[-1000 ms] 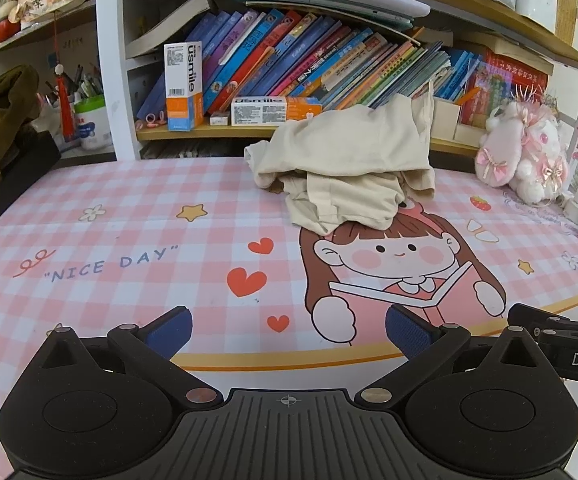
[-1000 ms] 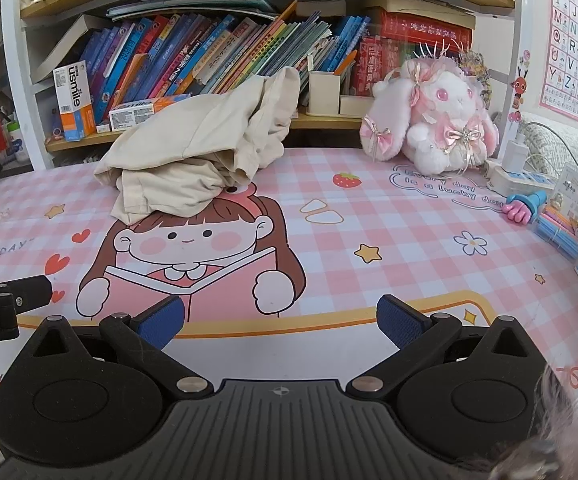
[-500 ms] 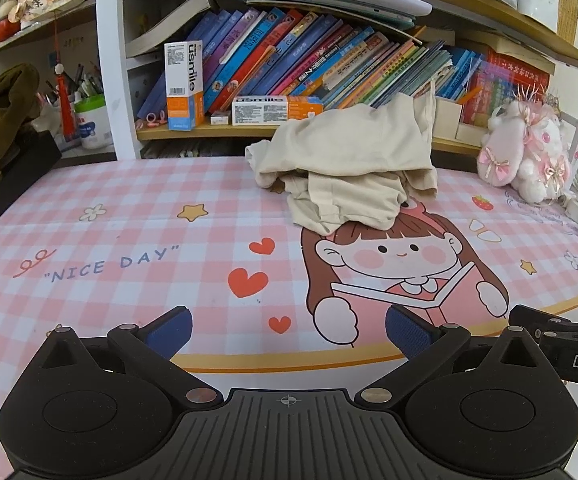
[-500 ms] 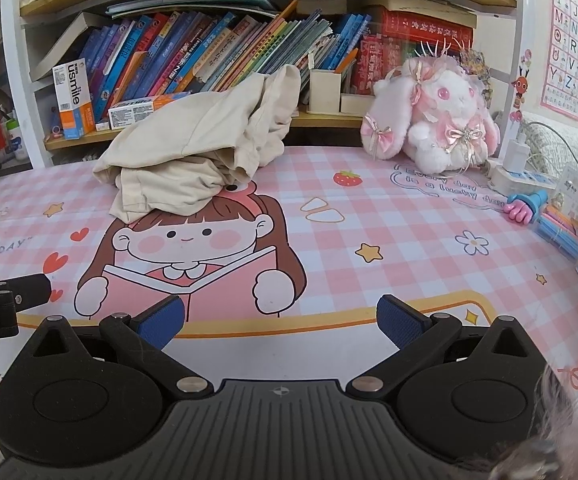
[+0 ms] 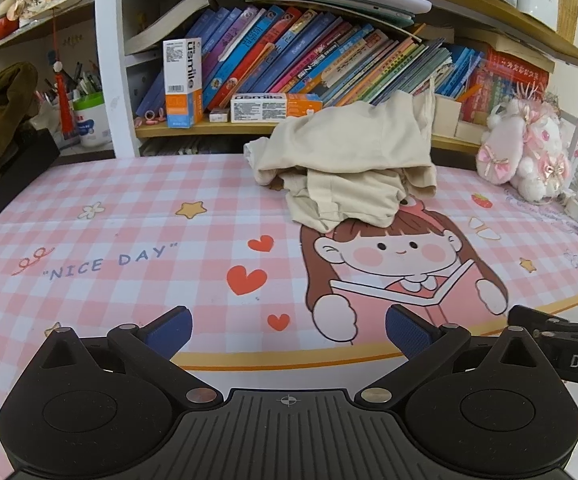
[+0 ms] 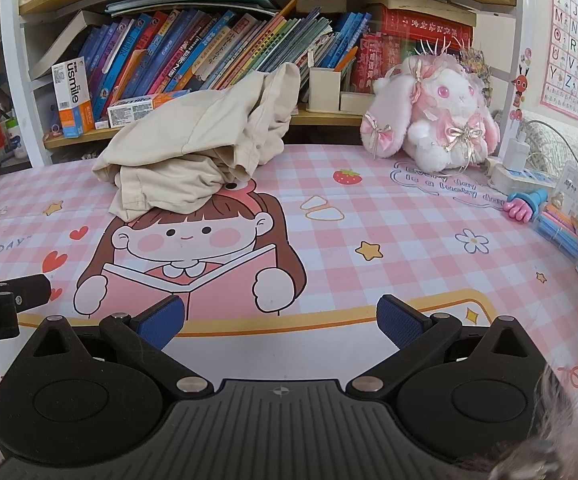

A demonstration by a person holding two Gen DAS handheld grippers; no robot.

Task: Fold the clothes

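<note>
Far back on the tabletop point(image 5: 137, 216), toward the bookshelf point(image 5: 329, 128): a beige garment point(image 5: 349, 160), crumpled into a loose heap, unfolded. Seen again from the right wrist view as the same beige garment point(image 6: 201, 148), left of centre there. Soft, matte woven cloth, no print, with thick rolled hems and deep creases. Upper layer draped like a slanting roof over a bunched lower layer that spills forward onto the hair of the cartoon girl point(image 5: 401, 264) printed on the pink checked mat. One end propped up against the books point(image 5: 297, 60), rising to a peak at the right; the other end sagging low at the left. Long axis roughly left to right, along the shelf edge, tilted upward toward the right.

Left to right along the back: orange-and-white carton point(image 5: 183, 82) standing upright, a flat box lying beside it, slanted glossy book spines, then a fluffy pink-and-white plush rabbit point(image 6: 437, 120) sitting well apart from the cloth.

Near edge, both tools low over the mat, well apart from the heap. Left tongs point(image 5: 288, 328) spread wide, blue ribbed pads point(image 5: 171, 330) holding nothing. Right tongs point(image 6: 281, 320) likewise spread wide and empty, black plastic arms, round hinge discs.
</note>
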